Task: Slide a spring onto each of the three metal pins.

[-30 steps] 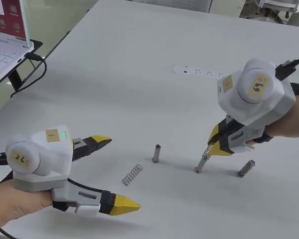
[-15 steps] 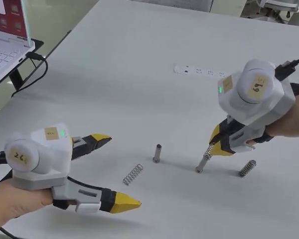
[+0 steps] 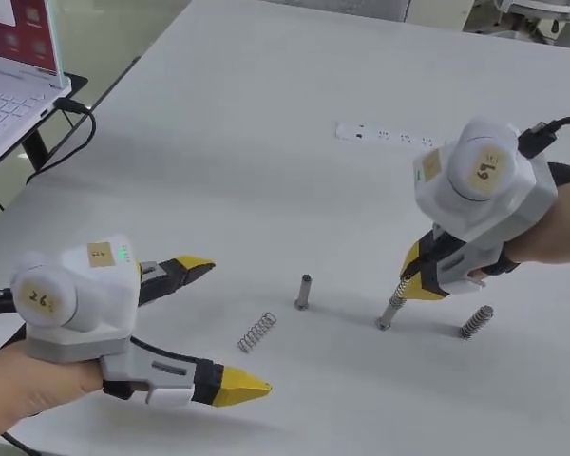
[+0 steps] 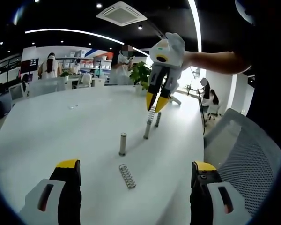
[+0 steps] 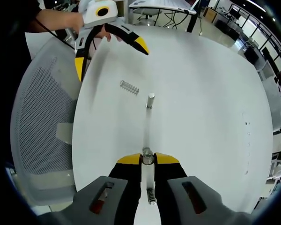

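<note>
Starting at the left, our left gripper [image 3: 230, 325] hangs just above the table [image 3: 266, 142], its jaws spread wide with nothing between them. The loose spring [image 3: 256, 332] lies flat just ahead of it, its long axis slanting toward the bare pin [image 3: 304, 292], which stands upright just beyond. This gripper is by far the nearer to both.

Further right, the middle pin [image 3: 388, 313] leans up toward our right gripper [image 3: 420, 282], whose jaws are clenched on a second spring [image 3: 399, 288] at the pin's top. Spring and pin share one line, so we judge the coming move to be a push down along that lean. Furthest right, the third pin [image 3: 476, 322] appears to carry its spring already.

The left gripper view places the loose spring [image 4: 127, 176] squarely between our open jaws, nearer than the bare pin [image 4: 122, 144]. The right gripper view shows the second spring [image 5: 147, 155] pinched between the yellow tips, a grip the head view hides.
</note>
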Demonstrator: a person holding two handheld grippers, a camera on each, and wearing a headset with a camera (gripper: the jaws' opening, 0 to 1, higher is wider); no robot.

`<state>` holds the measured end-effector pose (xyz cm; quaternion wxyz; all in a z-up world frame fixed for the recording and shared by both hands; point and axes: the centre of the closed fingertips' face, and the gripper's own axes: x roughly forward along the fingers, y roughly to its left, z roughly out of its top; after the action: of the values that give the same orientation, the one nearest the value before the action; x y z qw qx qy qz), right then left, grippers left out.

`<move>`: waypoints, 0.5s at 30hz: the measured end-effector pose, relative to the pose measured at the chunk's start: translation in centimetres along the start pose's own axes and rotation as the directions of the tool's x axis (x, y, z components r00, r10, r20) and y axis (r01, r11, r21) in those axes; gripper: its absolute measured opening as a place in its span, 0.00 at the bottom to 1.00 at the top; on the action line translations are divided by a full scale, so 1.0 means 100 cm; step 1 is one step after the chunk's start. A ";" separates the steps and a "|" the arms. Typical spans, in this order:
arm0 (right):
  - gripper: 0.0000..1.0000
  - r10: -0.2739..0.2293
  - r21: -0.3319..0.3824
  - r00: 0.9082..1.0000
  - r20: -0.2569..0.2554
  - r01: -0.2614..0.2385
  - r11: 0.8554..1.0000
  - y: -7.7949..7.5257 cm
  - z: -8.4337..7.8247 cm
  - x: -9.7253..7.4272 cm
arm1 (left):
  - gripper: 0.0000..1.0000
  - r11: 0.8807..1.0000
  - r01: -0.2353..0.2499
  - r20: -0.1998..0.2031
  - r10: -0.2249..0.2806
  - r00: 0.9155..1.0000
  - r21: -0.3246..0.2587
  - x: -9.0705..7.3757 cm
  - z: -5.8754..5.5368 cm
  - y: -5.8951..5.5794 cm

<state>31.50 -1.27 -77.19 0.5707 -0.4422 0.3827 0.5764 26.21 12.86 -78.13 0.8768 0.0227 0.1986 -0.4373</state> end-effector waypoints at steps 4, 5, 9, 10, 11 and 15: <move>0.06 0.009 0.003 1.000 -0.005 -0.009 1.000 0.000 -0.002 0.004 | 0.95 1.000 0.000 -0.001 0.000 1.000 -0.001 0.000 0.000 0.000; 0.06 0.013 0.006 1.000 -0.008 -0.013 1.000 0.000 -0.002 0.006 | 0.95 1.000 0.001 -0.001 -0.001 1.000 -0.003 0.000 0.000 0.000; 0.06 0.018 0.010 1.000 -0.011 -0.018 1.000 -0.001 -0.004 0.010 | 0.95 1.000 0.002 0.000 -0.002 1.000 -0.004 0.001 0.000 0.001; 0.06 0.019 0.011 1.000 -0.011 -0.019 1.000 -0.003 -0.005 0.012 | 0.95 1.000 0.001 0.001 -0.001 1.000 -0.001 0.001 0.000 0.001; 0.06 0.022 0.014 1.000 -0.014 -0.022 1.000 -0.003 -0.006 0.014 | 0.95 1.000 0.001 0.000 -0.001 1.000 0.000 0.001 0.000 0.001; 0.07 0.027 0.013 0.999 -0.018 -0.027 1.000 0.000 -0.008 0.019 | 0.95 1.000 0.001 0.002 -0.001 1.000 -0.004 0.001 0.001 0.002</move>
<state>31.69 -1.37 -79.27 0.5622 -0.4384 0.3973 0.5777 26.43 12.83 -78.13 0.8767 0.0203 0.1987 -0.4376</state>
